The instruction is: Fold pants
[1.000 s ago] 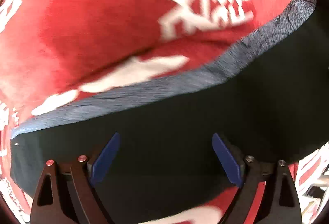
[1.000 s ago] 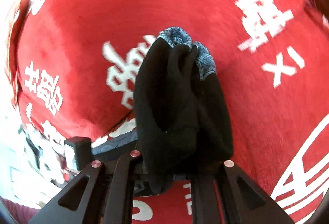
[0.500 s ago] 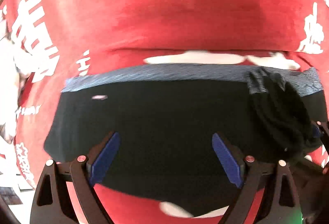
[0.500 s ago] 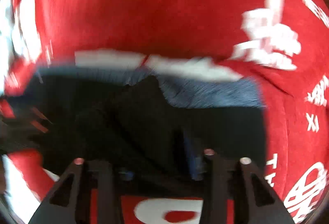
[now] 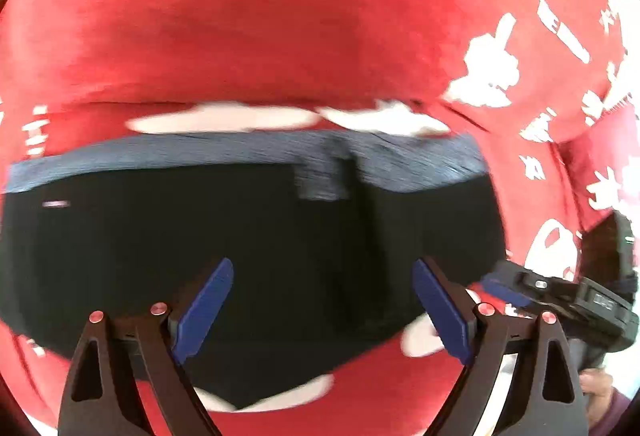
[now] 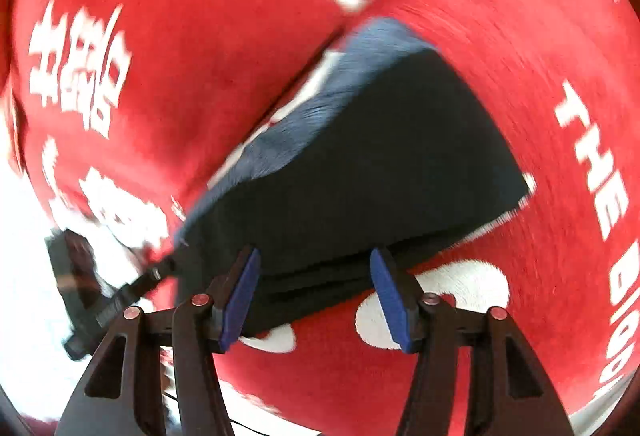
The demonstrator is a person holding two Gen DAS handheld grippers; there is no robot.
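Note:
Black pants [image 5: 248,248] with a grey-blue waistband [image 5: 224,152] lie flat and folded on the red cloth. My left gripper [image 5: 320,300] hovers over them, open wide, nothing between its blue pads. In the right wrist view the same pants [image 6: 384,180] lie as a folded stack, waistband [image 6: 320,104] on the far left edge. My right gripper [image 6: 314,296] is over their near edge; its jaws are opening and the pads do not press on the fabric. The right gripper's body [image 5: 560,296] shows at the left view's lower right.
A red cloth with white lettering [image 5: 304,28] covers the whole surface and has a crease behind the pants. The left gripper's dark body [image 6: 92,284] shows at the right view's lower left. A hand [image 5: 596,388] shows at the lower right edge.
The right gripper carried a bunched end of the pants over, laid it on the rest and let go, its jaws now apart. The left gripper slid sideways along the pants, still open.

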